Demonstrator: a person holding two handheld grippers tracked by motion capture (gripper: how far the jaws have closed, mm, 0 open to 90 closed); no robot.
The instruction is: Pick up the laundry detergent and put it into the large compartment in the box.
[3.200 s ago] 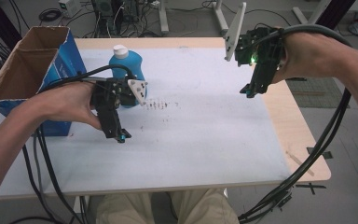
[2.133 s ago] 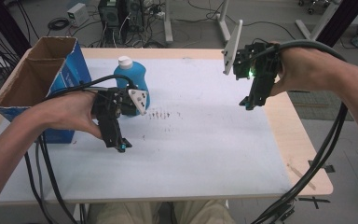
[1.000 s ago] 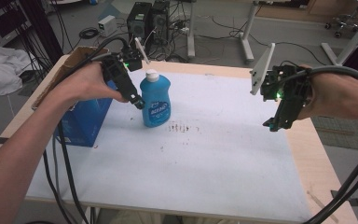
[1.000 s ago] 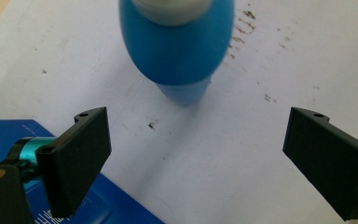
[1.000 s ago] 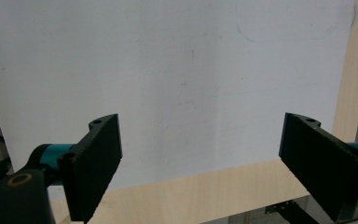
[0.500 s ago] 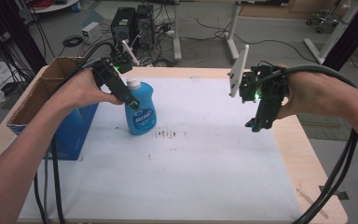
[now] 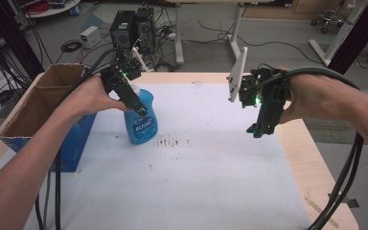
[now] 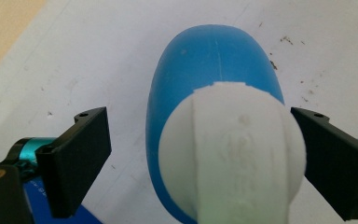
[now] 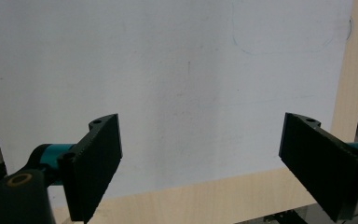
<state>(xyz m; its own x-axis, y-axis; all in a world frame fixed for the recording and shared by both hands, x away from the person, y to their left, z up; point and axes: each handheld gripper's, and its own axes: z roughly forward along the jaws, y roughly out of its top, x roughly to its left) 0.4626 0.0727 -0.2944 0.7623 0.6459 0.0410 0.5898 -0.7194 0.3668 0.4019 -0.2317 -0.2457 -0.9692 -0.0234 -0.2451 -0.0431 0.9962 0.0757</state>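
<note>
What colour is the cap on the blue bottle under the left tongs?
White; the cap shows best in the left gripper view, atop the blue bottle.

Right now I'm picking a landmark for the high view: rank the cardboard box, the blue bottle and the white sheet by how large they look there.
1. White sheet, by far the largest.
2. Cardboard box, though the frame edge may cut it off.
3. Blue bottle, smallest, with the left gripper partly over it.
</note>
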